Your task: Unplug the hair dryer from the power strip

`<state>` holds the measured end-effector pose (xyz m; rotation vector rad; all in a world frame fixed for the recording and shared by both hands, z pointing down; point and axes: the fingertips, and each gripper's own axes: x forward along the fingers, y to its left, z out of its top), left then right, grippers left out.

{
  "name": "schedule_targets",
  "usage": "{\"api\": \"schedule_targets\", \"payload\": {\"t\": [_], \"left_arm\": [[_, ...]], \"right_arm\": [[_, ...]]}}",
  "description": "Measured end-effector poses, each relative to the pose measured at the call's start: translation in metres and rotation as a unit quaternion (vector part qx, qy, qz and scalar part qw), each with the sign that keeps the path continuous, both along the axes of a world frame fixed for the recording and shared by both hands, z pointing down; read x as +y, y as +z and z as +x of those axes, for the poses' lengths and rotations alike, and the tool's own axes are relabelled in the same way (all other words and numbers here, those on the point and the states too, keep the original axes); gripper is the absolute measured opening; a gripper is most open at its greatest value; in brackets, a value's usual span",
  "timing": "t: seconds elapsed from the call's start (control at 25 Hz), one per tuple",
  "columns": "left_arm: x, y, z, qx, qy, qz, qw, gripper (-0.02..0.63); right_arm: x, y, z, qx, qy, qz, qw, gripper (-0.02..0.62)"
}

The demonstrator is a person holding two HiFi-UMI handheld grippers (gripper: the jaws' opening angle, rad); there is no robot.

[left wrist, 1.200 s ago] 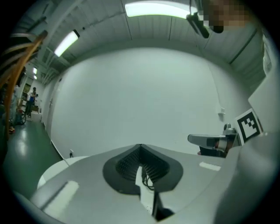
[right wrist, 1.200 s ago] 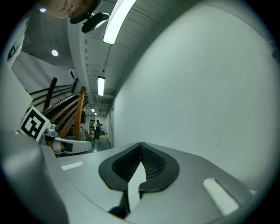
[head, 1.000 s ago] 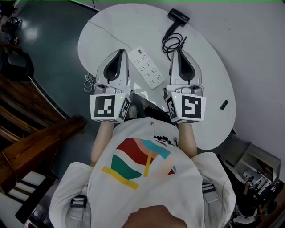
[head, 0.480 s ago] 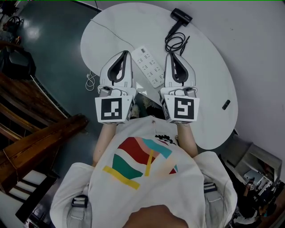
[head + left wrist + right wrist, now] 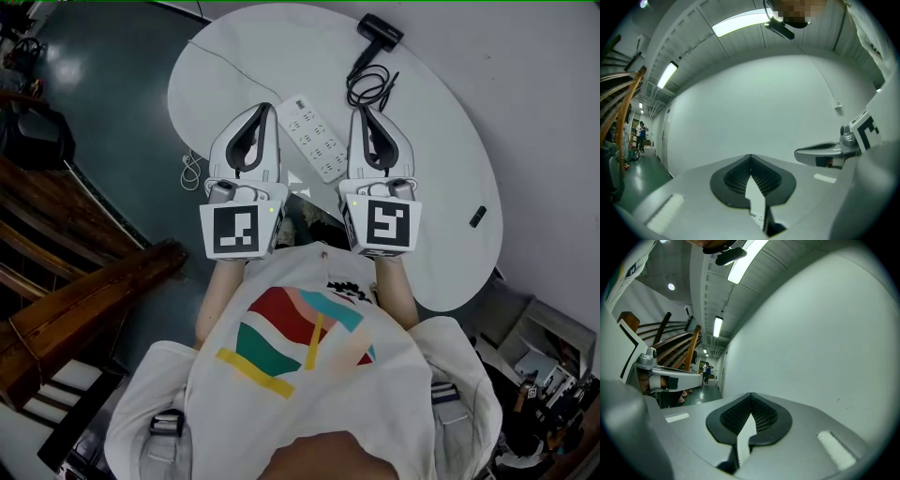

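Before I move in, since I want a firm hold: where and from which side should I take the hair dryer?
Probably the hair dryer by its slim handle, from above, jaws across it: it lies flat on the table, and the handle looks narrower than the blocky head.

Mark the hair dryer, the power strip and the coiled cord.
hair dryer (image 5: pixel 380 30), head view, on its black body.
power strip (image 5: pixel 313 141), head view, on its white top face.
coiled cord (image 5: pixel 364 99), head view, on the black loops.
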<state>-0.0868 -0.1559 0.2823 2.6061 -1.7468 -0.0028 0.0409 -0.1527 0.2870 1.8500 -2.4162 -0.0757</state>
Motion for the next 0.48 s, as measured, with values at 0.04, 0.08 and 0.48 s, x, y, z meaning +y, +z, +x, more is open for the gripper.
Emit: {"api": "schedule_targets", "payload": {"t": [0.04, 0.08, 0.48], "left_arm": [[0.0002, 0.0005, 0.0012, -0.004, 0.004, -0.001, 1.0000, 0.000], [0.0005, 0.0011, 0.0025, -0.008, 0.007, -0.004, 0.9999, 0.000], [-0.0010, 0.0031, 0.0030, -0.013, 0.009, -0.007, 0.9999, 0.000]], "right_arm": [[-0.0003, 0.0009, 0.0002, 0.002, -0.001, -0.002, 1.000, 0.012], [-0.0008, 0.0012, 0.0004, 0.003, -0.001, -0.003, 1.000, 0.012], [-0.0011, 0.0046, 0.0008, 0.016, -0.003, -0.012, 1.000, 0.012]]}}
